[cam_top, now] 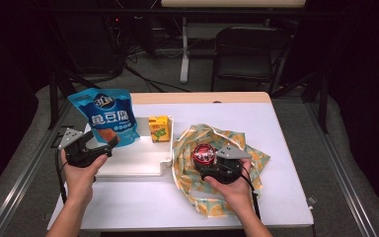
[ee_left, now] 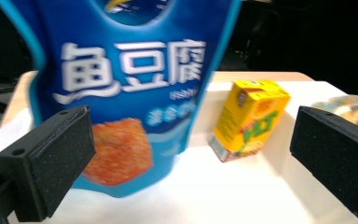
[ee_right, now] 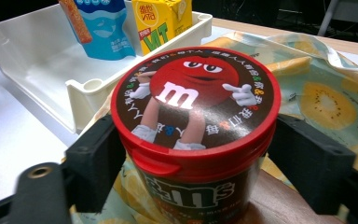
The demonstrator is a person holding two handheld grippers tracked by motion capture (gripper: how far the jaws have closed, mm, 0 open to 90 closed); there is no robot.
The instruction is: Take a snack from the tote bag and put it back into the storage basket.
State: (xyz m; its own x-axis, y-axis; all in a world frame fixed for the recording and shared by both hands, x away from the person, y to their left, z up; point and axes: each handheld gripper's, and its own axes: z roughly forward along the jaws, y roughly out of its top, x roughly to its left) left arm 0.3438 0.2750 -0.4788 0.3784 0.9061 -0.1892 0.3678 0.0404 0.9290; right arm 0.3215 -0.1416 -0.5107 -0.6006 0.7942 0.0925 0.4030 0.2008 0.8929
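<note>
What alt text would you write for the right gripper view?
A red-lidded candy tub stands between the right gripper's black jaws, on a fruit-print cloth bag. Behind it, a white tray holds a yellow drink carton and a blue snack pouch.

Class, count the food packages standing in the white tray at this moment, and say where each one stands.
2. The blue pouch stands at the white tray's far left; the yellow juice carton stands at its far right corner. Anything behind the pouch would be hidden.

Dim surroundings, bright table — left gripper view blurred.
</note>
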